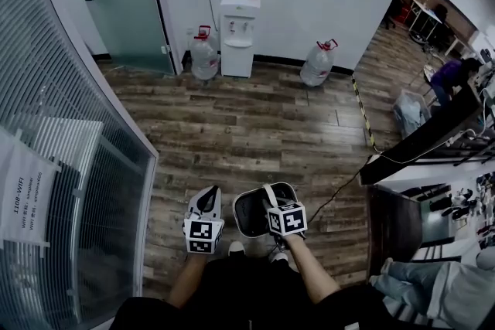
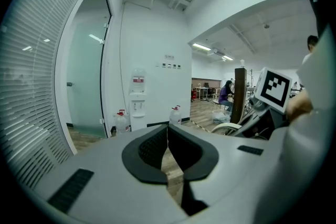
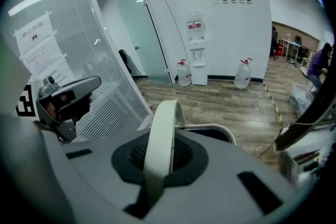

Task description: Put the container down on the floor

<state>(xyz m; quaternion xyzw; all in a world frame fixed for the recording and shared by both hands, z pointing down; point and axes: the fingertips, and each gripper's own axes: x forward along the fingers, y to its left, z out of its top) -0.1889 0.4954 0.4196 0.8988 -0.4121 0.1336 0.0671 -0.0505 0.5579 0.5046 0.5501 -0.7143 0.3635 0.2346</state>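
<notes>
The right gripper [image 3: 157, 161] has its jaws clamped on the white handle [image 3: 163, 123] of the container [image 1: 249, 216]. The container hangs over the wooden floor [image 1: 247, 127], just in front of the person's feet. The left gripper [image 2: 168, 153] is just beside the container, its jaws together with nothing between them.
</notes>
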